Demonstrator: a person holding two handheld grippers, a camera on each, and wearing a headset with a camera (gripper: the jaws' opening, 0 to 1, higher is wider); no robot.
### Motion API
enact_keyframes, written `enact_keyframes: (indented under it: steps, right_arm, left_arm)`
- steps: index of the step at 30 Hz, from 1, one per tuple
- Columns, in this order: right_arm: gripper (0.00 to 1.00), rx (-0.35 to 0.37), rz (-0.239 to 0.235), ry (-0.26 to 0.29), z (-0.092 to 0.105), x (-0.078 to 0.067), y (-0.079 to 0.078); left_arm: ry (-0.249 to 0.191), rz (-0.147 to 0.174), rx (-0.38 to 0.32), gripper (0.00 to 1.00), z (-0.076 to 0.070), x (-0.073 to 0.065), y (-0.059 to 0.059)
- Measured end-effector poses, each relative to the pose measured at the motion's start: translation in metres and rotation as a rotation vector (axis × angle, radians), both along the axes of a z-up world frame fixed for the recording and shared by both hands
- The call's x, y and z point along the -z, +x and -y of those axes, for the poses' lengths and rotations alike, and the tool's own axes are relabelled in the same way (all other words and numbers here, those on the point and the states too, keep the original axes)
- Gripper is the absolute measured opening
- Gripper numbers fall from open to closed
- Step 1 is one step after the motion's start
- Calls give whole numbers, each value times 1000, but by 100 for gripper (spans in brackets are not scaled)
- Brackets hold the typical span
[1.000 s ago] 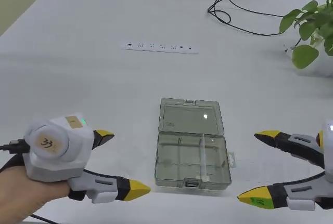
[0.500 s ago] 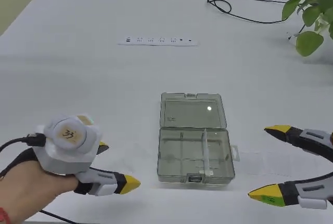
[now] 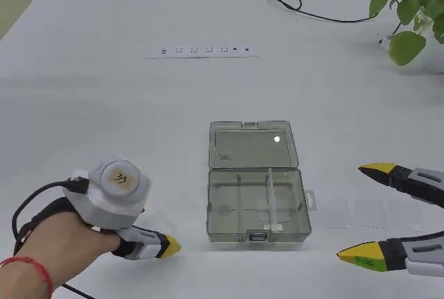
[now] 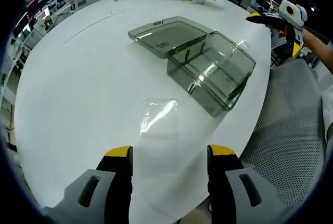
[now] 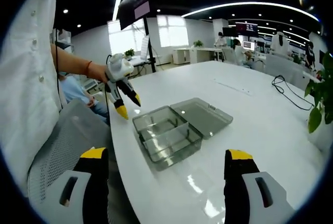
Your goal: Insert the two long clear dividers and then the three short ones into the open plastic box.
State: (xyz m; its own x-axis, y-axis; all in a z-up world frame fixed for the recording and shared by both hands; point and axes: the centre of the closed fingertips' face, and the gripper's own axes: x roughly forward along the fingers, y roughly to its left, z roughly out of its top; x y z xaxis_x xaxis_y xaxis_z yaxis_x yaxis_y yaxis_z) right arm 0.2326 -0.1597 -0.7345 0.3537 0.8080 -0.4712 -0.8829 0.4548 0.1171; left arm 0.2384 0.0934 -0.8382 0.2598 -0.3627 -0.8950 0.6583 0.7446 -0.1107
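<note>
The open smoky plastic box point(image 3: 239, 205) sits mid-table, its lid point(image 3: 251, 145) laid flat behind it. One long clear divider point(image 3: 270, 202) stands inside, right of centre. My left gripper point(image 3: 156, 231) is open at the box's lower left; a flat clear divider point(image 4: 160, 116) lies on the table just ahead of its fingertips. In the left gripper view the box point(image 4: 213, 73) lies beyond that piece. My right gripper point(image 3: 368, 211) is open to the right of the box, around faint clear dividers point(image 3: 347, 212) lying flat. The right gripper view has the box point(image 5: 166, 135) ahead and the left gripper point(image 5: 124, 91) past it.
A white power strip point(image 3: 201, 50) lies farther back, and a black cable point(image 3: 305, 1) and a potted plant point(image 3: 409, 7) are at the far right. The table's near edge runs just below the grippers. A mesh chair point(image 4: 291, 130) stands beside the table.
The head camera has shifted. The left gripper has rolled and drawn back a little from the box's front corner. The right gripper stays open and has eased slightly away from the box.
</note>
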Motion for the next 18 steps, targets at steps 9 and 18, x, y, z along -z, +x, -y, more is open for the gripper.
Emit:
enact_keyframes:
  steps: [9, 18]
  right_arm:
    - [91, 21, 11, 1, 4, -3, 0]
    - [90, 54, 15, 19, 7, -6, 3]
  left_arm:
    - [59, -30, -1, 52, -5, 10, -2]
    - [145, -7, 5, 37, -13, 13, -1]
